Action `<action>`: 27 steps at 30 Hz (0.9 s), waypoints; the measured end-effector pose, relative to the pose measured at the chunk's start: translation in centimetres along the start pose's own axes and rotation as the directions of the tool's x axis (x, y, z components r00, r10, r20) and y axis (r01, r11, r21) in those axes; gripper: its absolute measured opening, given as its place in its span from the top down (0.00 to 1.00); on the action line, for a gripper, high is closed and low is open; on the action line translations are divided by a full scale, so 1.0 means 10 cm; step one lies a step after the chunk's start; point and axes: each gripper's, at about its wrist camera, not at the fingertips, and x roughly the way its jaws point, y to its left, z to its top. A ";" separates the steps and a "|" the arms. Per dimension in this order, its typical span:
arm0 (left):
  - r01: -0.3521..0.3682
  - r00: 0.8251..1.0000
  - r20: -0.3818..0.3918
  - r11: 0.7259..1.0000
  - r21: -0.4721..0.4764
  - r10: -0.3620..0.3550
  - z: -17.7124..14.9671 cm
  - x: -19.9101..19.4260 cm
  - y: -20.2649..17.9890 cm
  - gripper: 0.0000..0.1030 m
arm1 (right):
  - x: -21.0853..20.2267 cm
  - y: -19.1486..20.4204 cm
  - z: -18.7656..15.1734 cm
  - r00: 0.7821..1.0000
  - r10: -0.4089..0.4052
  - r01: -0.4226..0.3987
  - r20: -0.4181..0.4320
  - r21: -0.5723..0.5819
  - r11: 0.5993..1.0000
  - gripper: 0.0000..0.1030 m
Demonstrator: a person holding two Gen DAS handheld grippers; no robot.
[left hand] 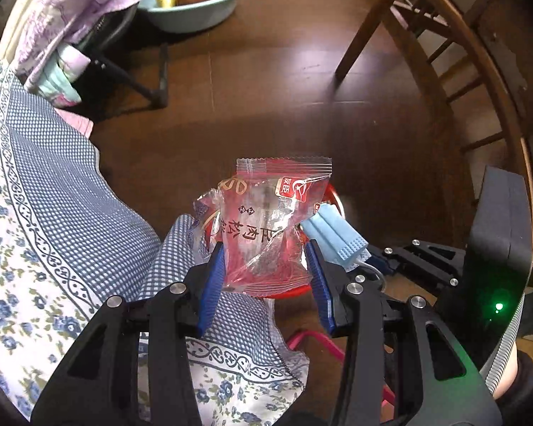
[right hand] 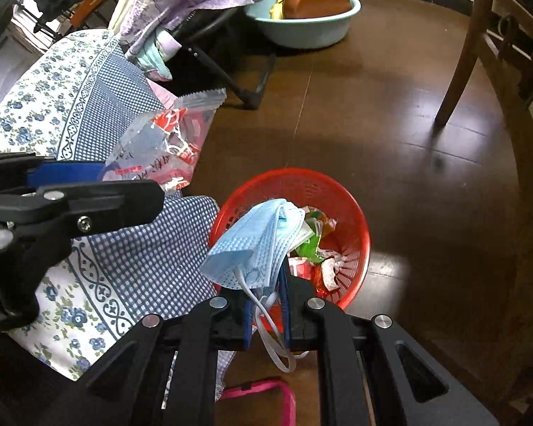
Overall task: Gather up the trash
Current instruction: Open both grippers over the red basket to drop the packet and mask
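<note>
My left gripper [left hand: 266, 266] is shut on a clear and red snack wrapper [left hand: 266, 220], held above the edge of the tablecloth; the wrapper also shows in the right wrist view [right hand: 167, 149]. My right gripper [right hand: 266, 298] is shut on a blue face mask [right hand: 256, 245], held over the near rim of a red trash basket [right hand: 351, 213] on the floor. The mask also shows in the left wrist view [left hand: 337, 238]. The basket holds several wrappers. In the left wrist view only a sliver of the basket [left hand: 334, 195] shows behind the wrapper.
A blue and white floral tablecloth [right hand: 89, 106] hangs at the left. A teal basin [right hand: 309, 32] with a copper pan stands at the back. A wooden chair [right hand: 479, 53] is at the right. A pink frame [right hand: 266, 401] lies on the dark wooden floor near me.
</note>
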 end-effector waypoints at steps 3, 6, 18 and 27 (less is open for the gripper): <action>0.008 1.000 -0.023 1.000 -0.013 -0.008 0.02 0.08 0.02 0.56 | 0.06 -0.02 -0.02 1.000 -0.002 0.002 -0.014 0.006 1.000 0.88; 0.024 0.999 -0.048 0.999 -0.030 -0.025 0.02 0.16 0.04 0.56 | 0.11 -0.05 -0.04 1.000 -0.003 0.003 -0.021 0.014 1.000 0.88; 0.057 0.996 -0.070 0.996 -0.070 -0.062 0.03 0.17 0.02 0.36 | 0.21 -0.15 -0.11 1.000 -0.008 0.008 -0.009 0.070 0.998 0.61; 0.034 0.998 -0.044 0.996 -0.083 -0.037 -0.01 0.04 0.08 0.30 | 0.06 -0.10 -0.11 0.999 -0.048 0.048 -0.010 0.046 0.998 0.45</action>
